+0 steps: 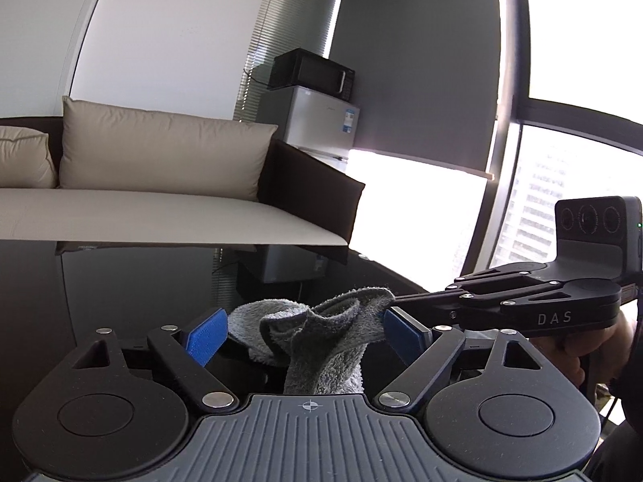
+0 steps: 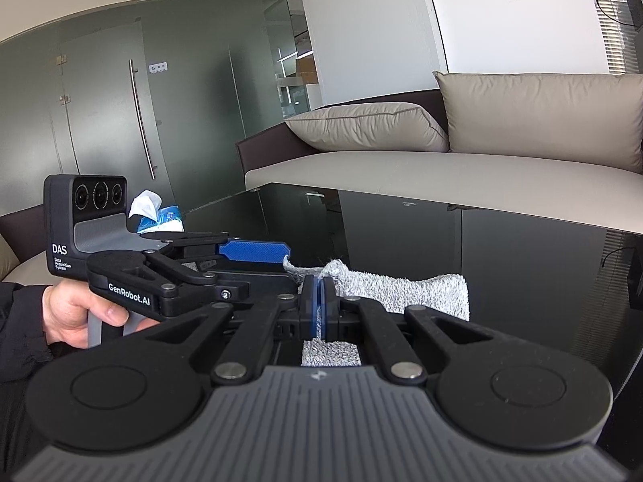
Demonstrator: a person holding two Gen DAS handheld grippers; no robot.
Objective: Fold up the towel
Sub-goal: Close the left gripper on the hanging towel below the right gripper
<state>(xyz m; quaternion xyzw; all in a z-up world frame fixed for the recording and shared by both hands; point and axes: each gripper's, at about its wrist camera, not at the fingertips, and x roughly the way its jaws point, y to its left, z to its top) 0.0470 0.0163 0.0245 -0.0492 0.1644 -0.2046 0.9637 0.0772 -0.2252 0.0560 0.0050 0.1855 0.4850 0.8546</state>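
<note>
Right wrist view: right gripper [image 2: 320,305] clamped on towel [image 2: 406,291] edge over black table [image 2: 502,257], left gripper [image 1: 303,333] jaws apart around bunched corner; close squarely on one layer before lifting

I see a beige sofa [image 1: 160,205] with cushions [image 1: 160,148] behind the black glass table [image 1: 140,273], a microwave [image 1: 311,70] on a small fridge [image 1: 317,128], and bright windows [image 1: 582,32].

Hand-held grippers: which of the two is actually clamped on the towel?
The right hand-held gripper: its blue pads are shut on the grey towel. The left hand-held gripper has open jaws with towel between them, unpressed.
</note>
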